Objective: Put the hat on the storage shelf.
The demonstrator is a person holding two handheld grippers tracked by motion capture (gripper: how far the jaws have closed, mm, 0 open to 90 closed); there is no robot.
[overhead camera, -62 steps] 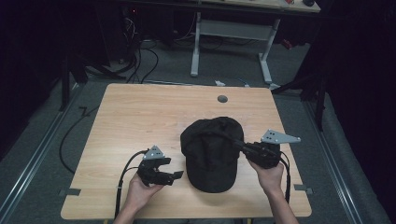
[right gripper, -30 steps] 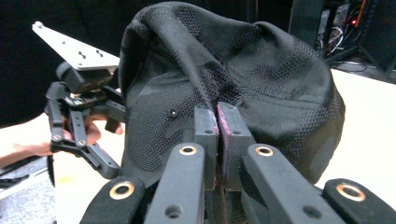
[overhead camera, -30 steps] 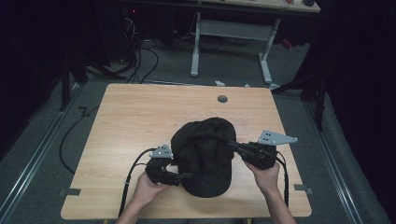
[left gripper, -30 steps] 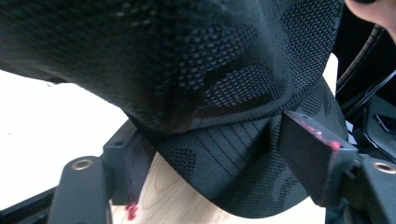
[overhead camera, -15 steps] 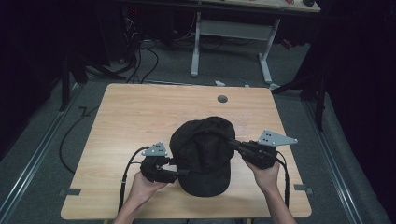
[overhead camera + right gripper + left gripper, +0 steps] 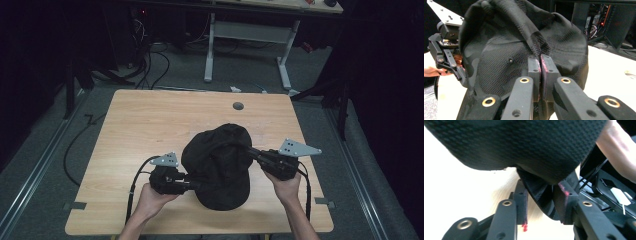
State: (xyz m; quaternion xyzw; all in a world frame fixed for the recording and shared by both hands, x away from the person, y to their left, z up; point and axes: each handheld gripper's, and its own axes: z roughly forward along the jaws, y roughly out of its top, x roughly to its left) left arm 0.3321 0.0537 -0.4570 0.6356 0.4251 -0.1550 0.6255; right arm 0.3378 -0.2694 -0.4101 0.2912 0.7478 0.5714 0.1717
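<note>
A black mesh cap (image 6: 220, 160) is held over the near half of the wooden table (image 6: 150, 120). My right gripper (image 6: 250, 150) comes in from the right and is shut on a fold of the crown; in the right gripper view its pads (image 6: 540, 65) pinch the fabric (image 6: 499, 50). My left gripper (image 6: 197, 186) reaches the cap's lower left edge. Its jaws have just been closing, with a flap of the cap (image 6: 539, 192) between the fingers (image 6: 540, 200). One pad (image 6: 560, 200) touches the flap, and table still shows beside the other.
A small round hole (image 6: 238, 106) lies in the table top near its far edge. Behind the table stands a white-legged desk frame (image 6: 245, 35), with cables (image 6: 150, 60) on the floor. The far half of the table top is bare wood.
The left gripper moved right from beside the cap to its lower left edge, and its jaws narrowed around the flap. The cap shifted slightly left. The right gripper kept its hold.
</note>
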